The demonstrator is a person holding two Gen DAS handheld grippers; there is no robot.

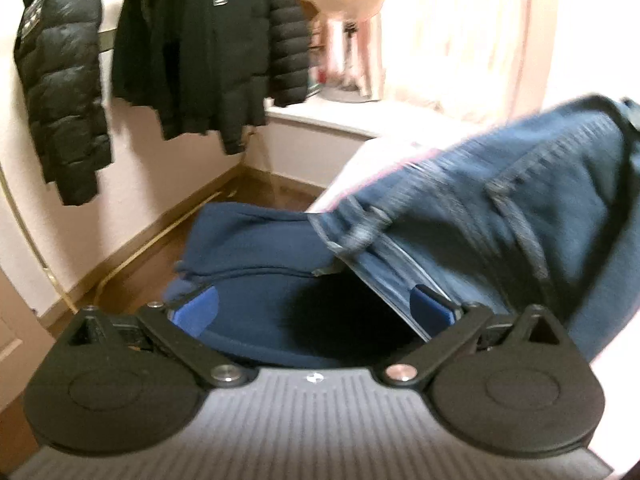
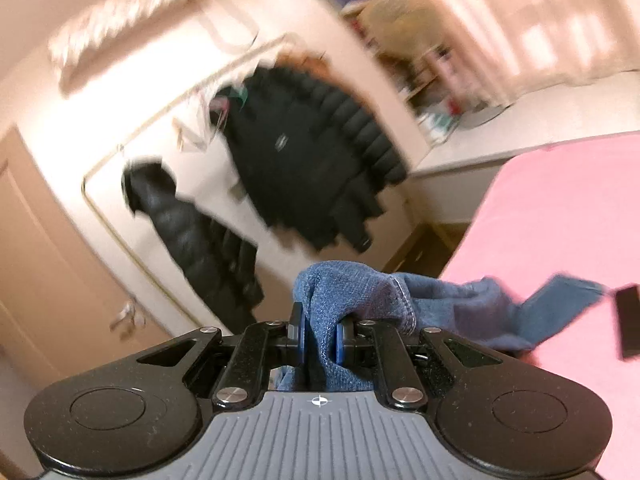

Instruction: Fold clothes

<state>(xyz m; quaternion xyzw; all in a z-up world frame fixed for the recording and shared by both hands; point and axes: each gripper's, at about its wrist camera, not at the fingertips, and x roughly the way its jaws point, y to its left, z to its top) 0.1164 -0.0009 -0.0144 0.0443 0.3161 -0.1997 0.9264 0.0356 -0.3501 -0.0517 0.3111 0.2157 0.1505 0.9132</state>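
Right gripper [image 2: 320, 338] is clamped on bunched jeans [image 2: 352, 300] at lower centre, trailing over the pink bed [image 2: 560, 220]. Left gripper [image 1: 314, 308] gapes wide over a navy sweater [image 1: 256, 232]. Folding barely begun.

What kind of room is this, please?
Probably a bedroom: black jackets hang along the wall, a pink bed shows in the right view, and curtains cover a window.

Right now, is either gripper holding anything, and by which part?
The right gripper pinches a bunched fold of the jeans near a stitched seam. The left gripper is open, holding nothing.
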